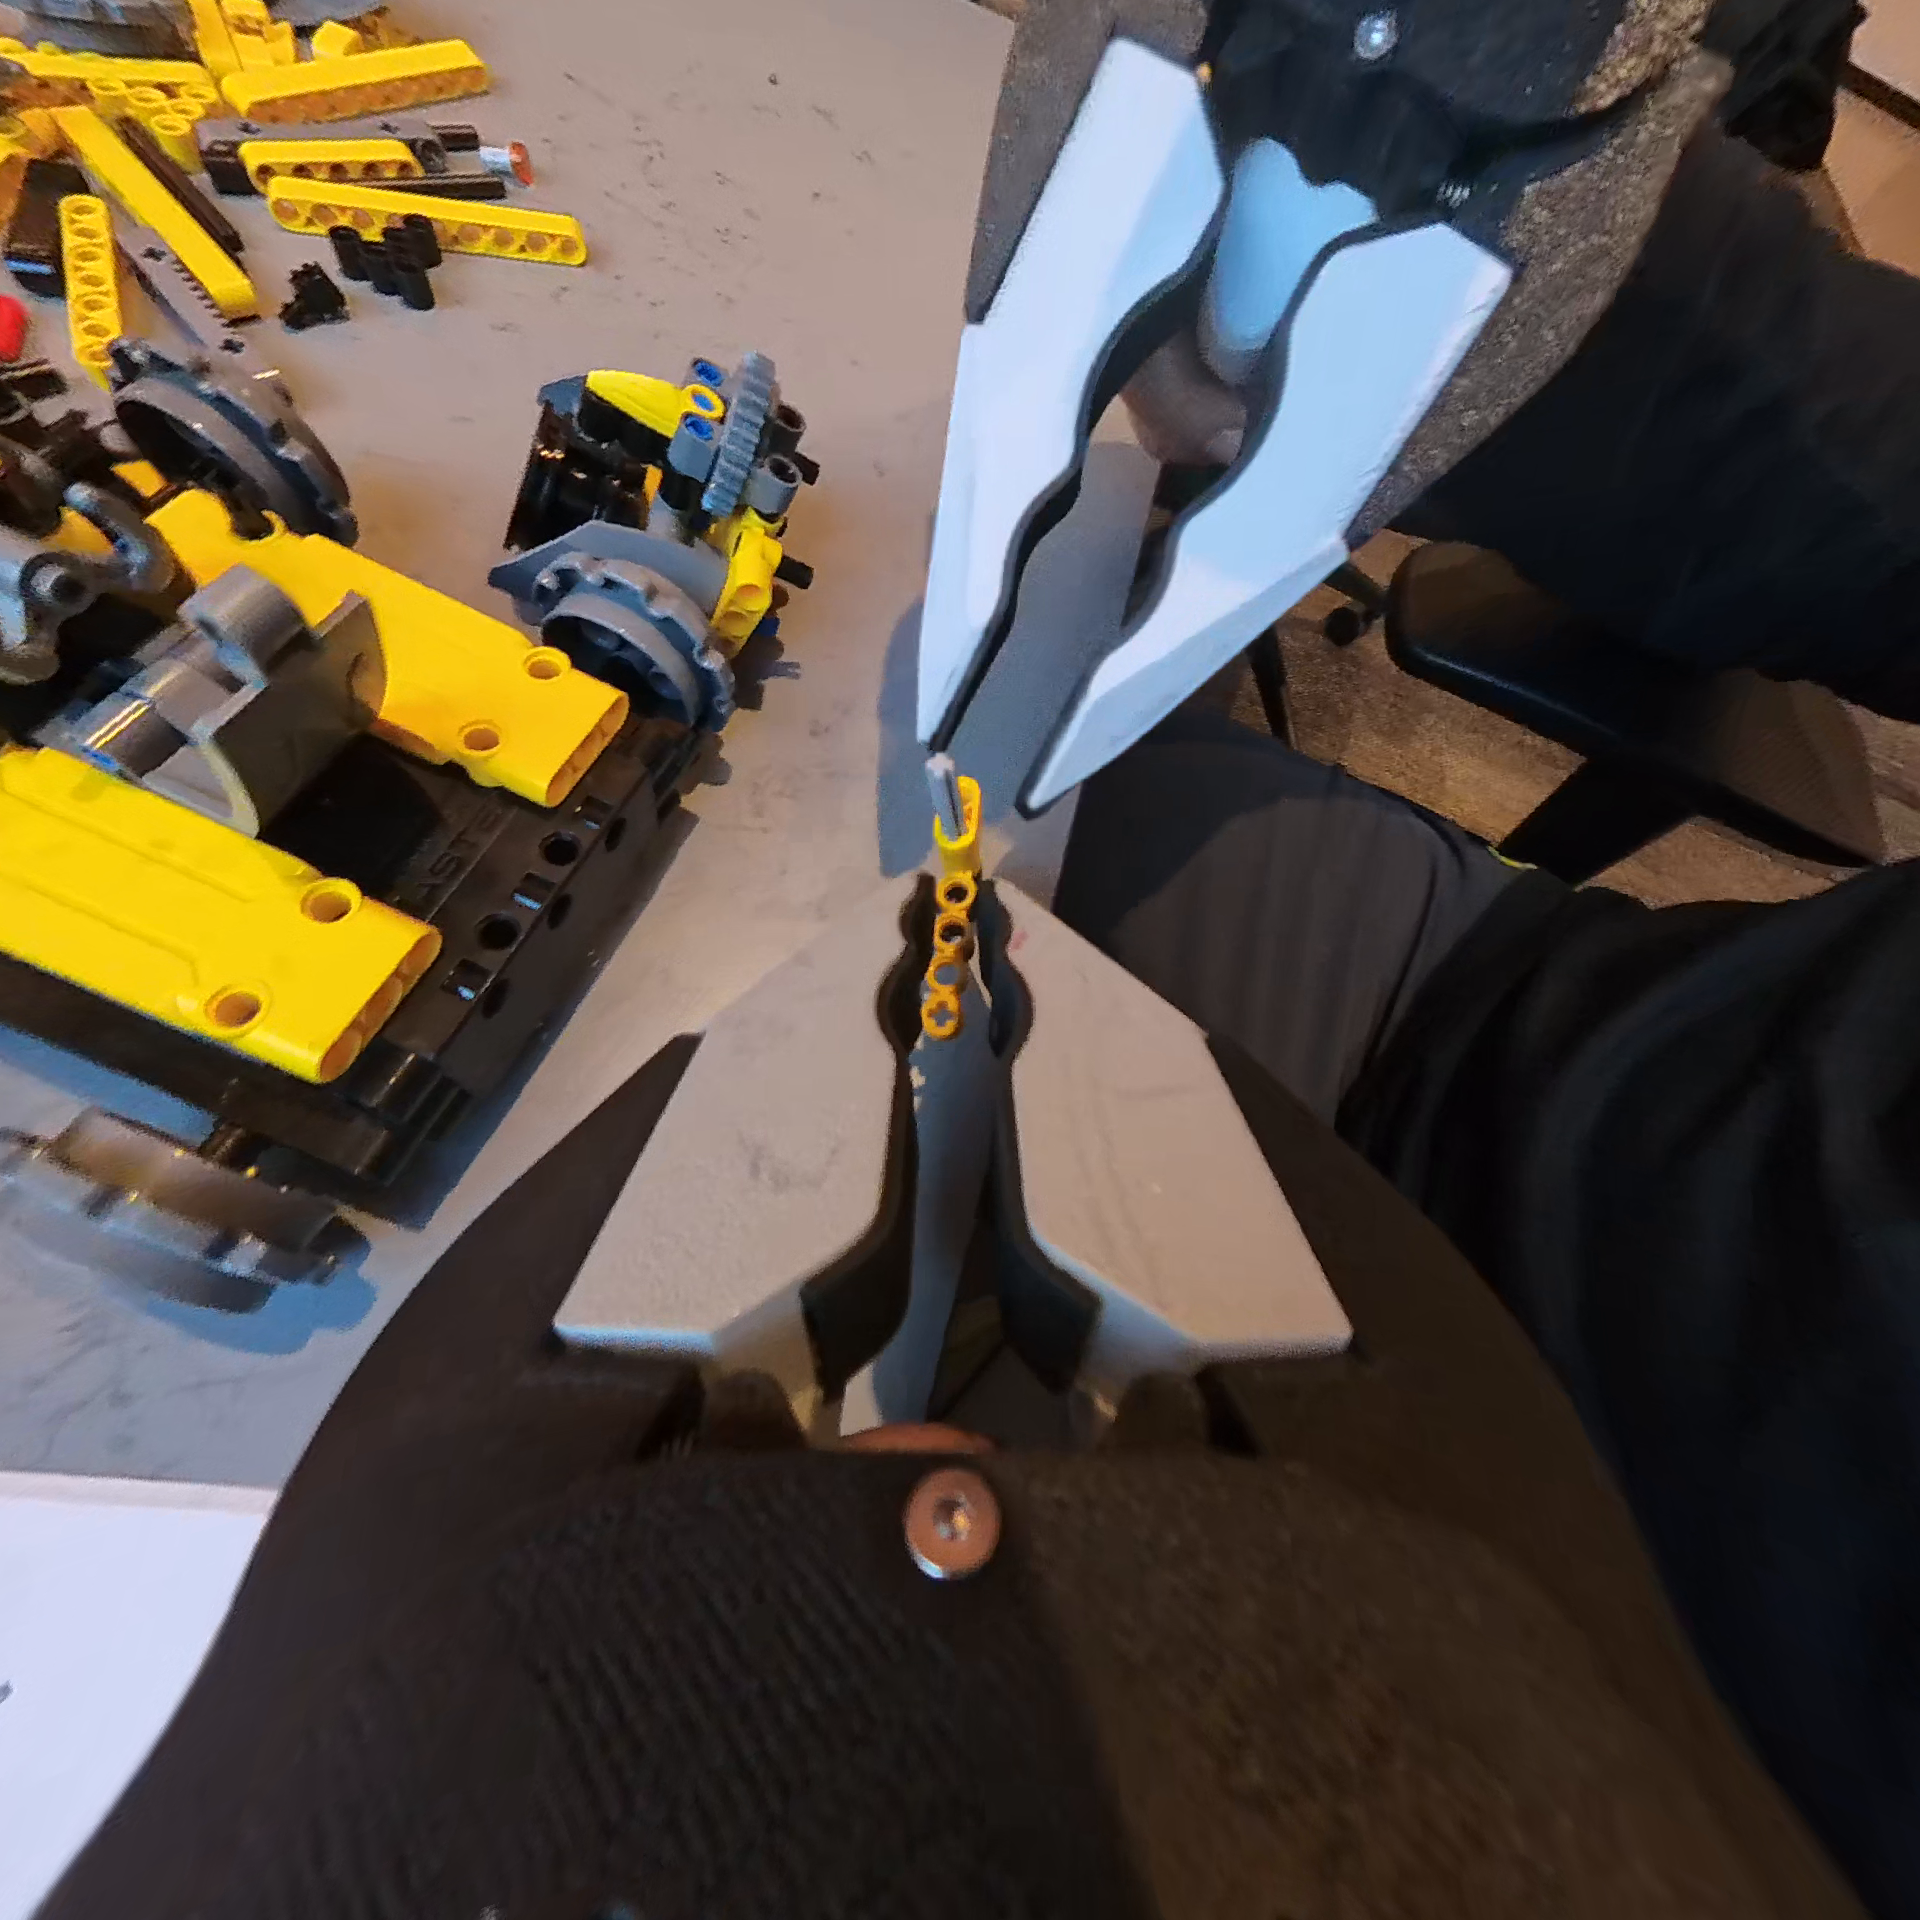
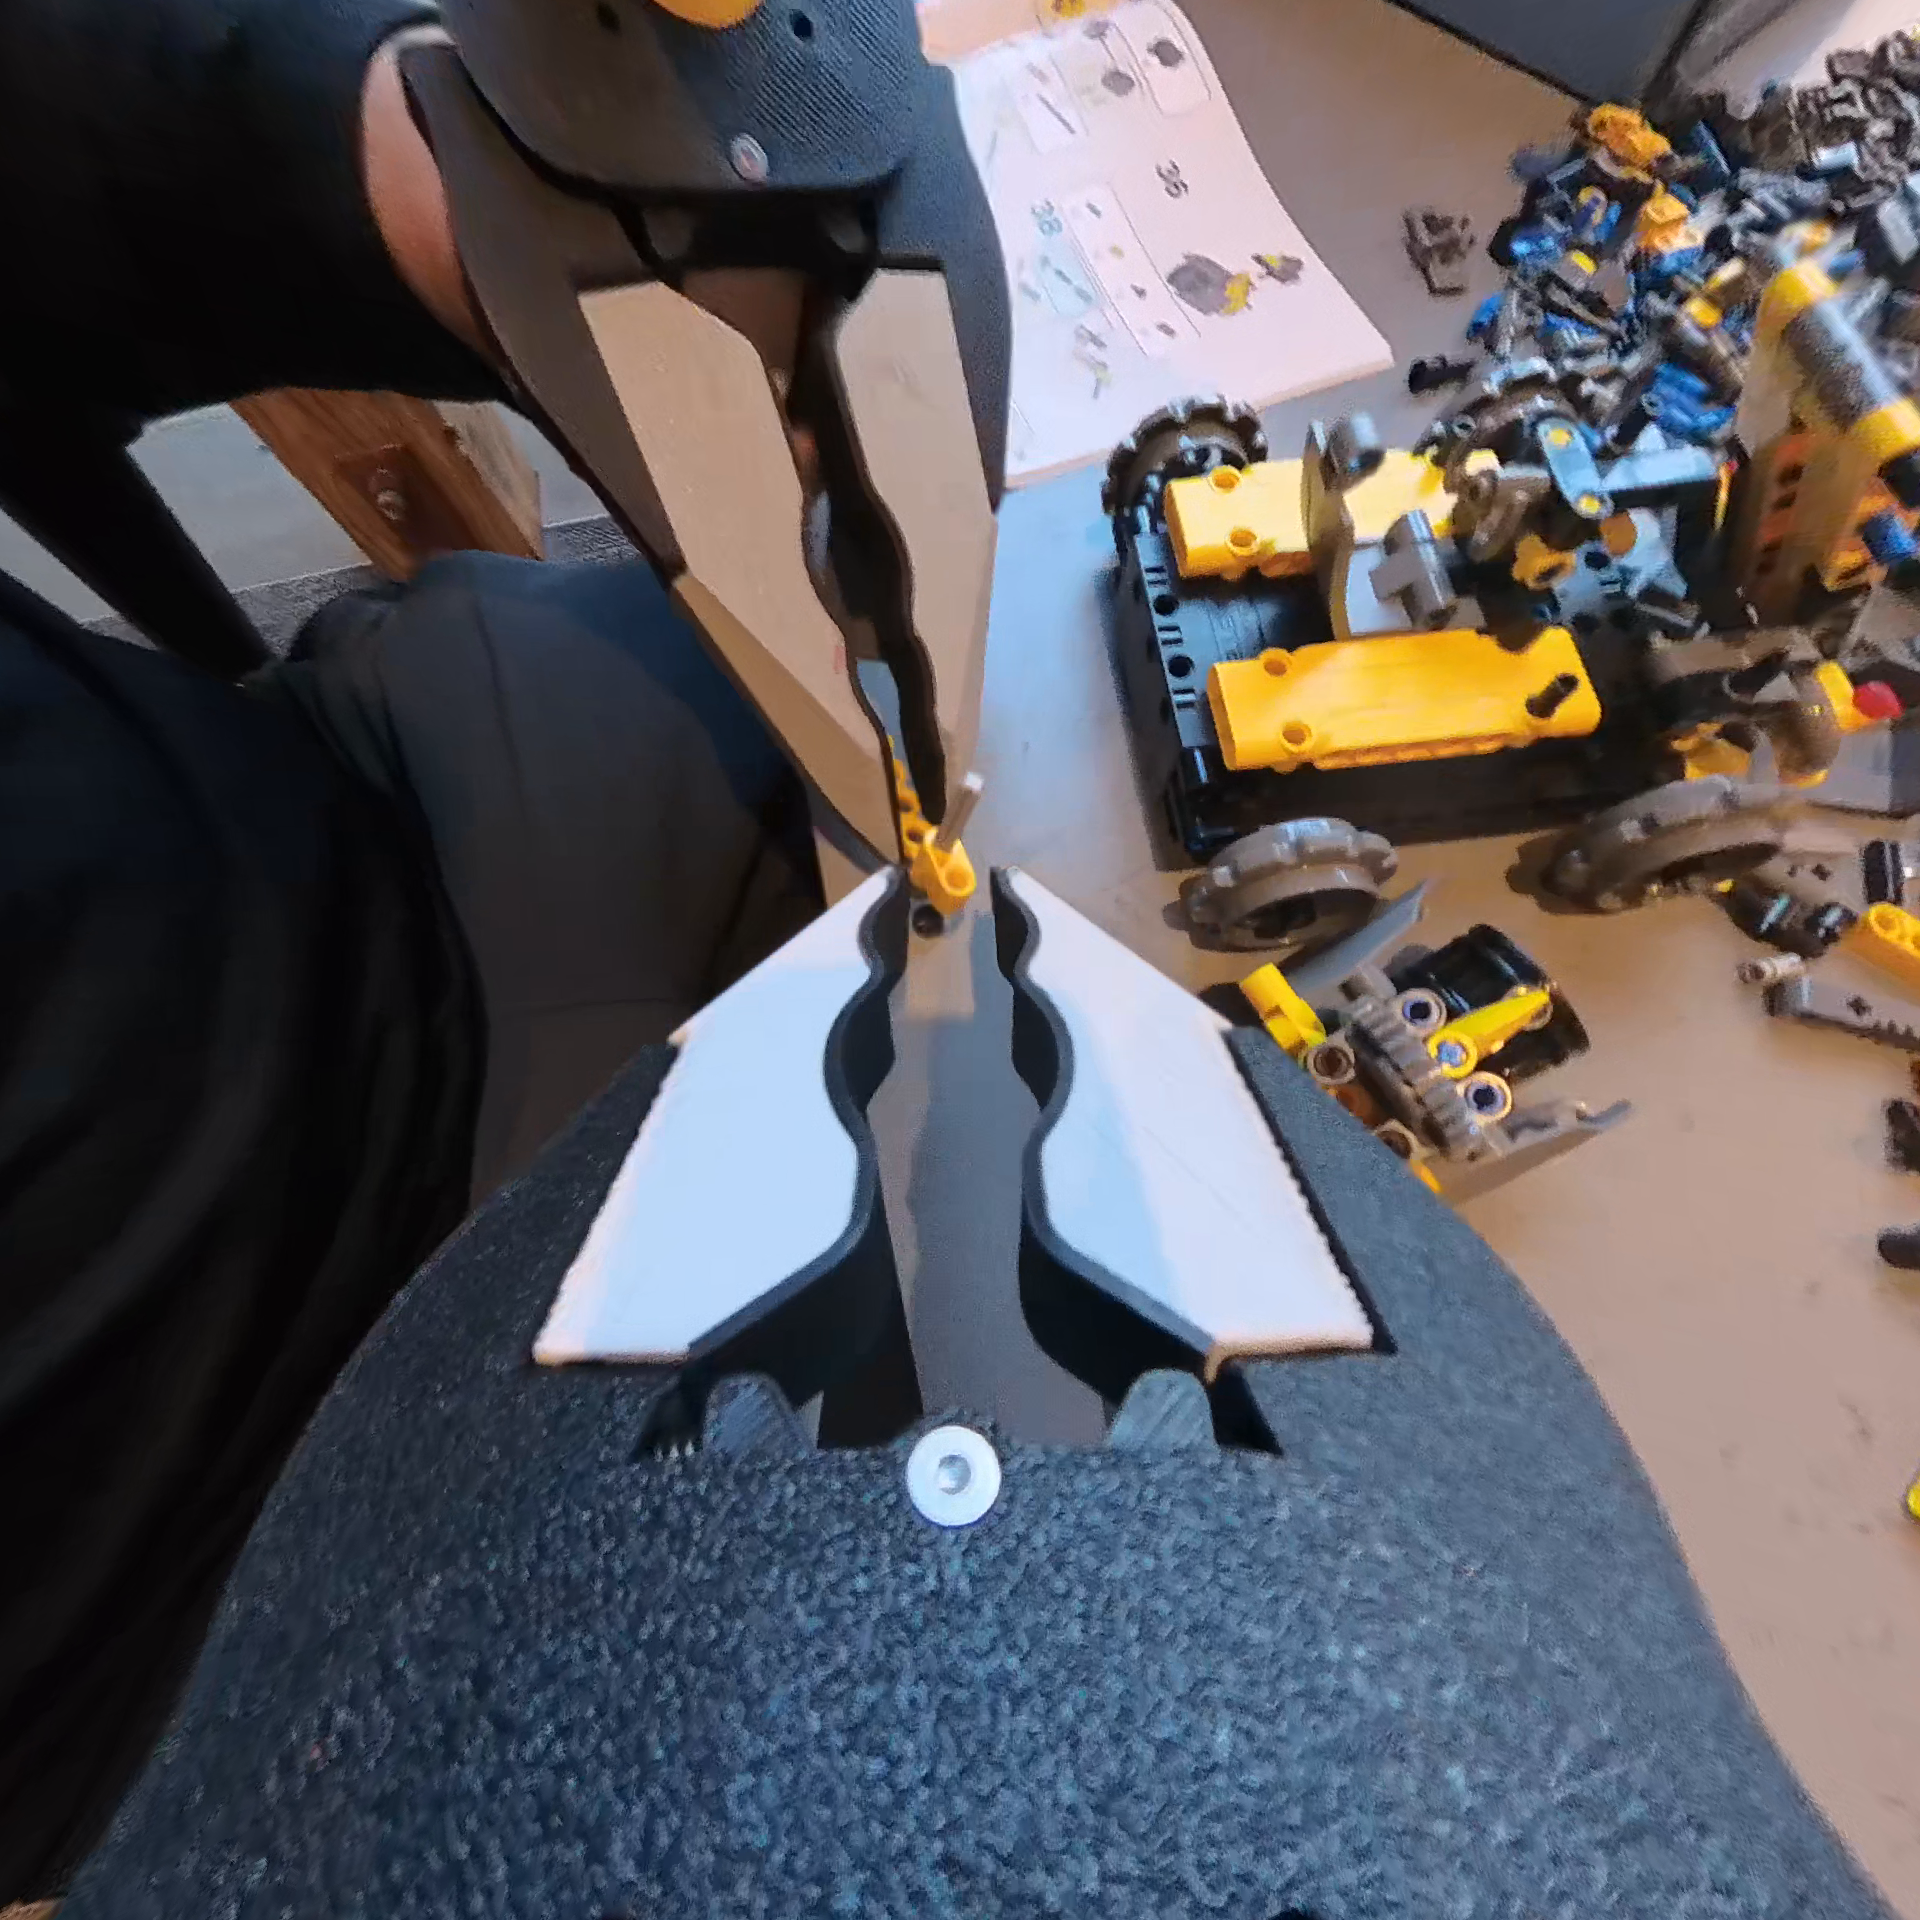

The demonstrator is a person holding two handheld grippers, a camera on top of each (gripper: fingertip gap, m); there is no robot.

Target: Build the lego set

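Note:
My left gripper (image 1: 956,896) is shut on a small yellow beam with holes (image 1: 951,940) and holds it in the air at the table's edge. A short grey axle (image 1: 943,792) sticks out of the beam's far end. My right gripper (image 1: 982,774) comes in from the opposite side, open, with one fingertip (image 1: 938,740) right at the axle's end. In the right wrist view the right gripper (image 2: 945,881) has its open tips on either side of the yellow beam's end (image 2: 943,871). There the axle (image 2: 962,805) points up and right, and the left gripper (image 2: 920,821) reaches down from above.
A partly built yellow and black vehicle model (image 1: 312,831) (image 2: 1403,707) stands on the grey table (image 1: 727,156). A small gear sub-assembly (image 1: 675,488) (image 2: 1423,1049) lies beside it. Loose yellow beams (image 1: 416,213), a parts pile (image 2: 1714,208) and an open booklet (image 2: 1143,229) lie farther off. A person's dark-clothed legs (image 1: 1558,1039) are below the grippers. Only a small space, under 4 cm, lies between the two pairs of fingers.

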